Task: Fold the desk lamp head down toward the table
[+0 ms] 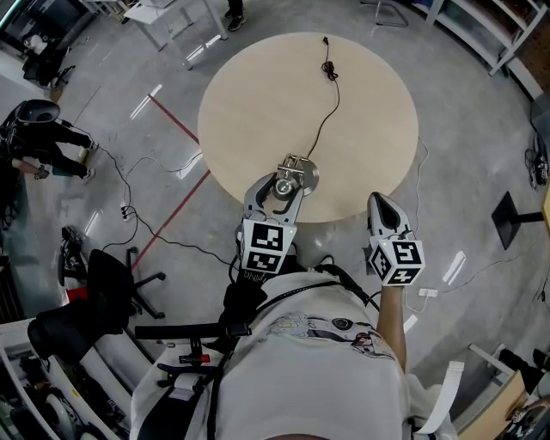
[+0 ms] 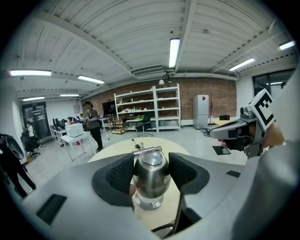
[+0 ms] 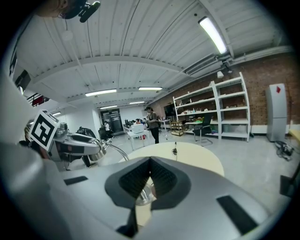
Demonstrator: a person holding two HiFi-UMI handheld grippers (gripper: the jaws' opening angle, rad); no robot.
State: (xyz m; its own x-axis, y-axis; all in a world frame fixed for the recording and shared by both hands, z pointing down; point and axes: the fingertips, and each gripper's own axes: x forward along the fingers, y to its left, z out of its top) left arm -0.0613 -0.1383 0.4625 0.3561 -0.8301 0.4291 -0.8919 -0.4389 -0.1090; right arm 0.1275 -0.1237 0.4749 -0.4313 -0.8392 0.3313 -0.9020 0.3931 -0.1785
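Observation:
The desk lamp stands at the near edge of the round wooden table (image 1: 258,94). Its silver metal head (image 1: 283,186) (image 2: 151,171) sits between the pads of my left gripper (image 1: 277,192) (image 2: 151,180), which is shut on it from both sides. Below the head I see the lamp's round base (image 2: 149,203). Its black cable (image 1: 325,120) runs across the table to the far edge. My right gripper (image 1: 384,209) (image 3: 150,165) hovers at the table's near right edge, apart from the lamp, shut with nothing in it. In the right gripper view the left gripper (image 3: 75,143) shows at the left.
A person (image 1: 39,137) sits at the far left, and an office chair (image 1: 107,284) stands on the floor near me. A white table (image 1: 172,17) stands beyond the round one. A black stand base (image 1: 514,219) lies at the right. Loose cables cross the floor.

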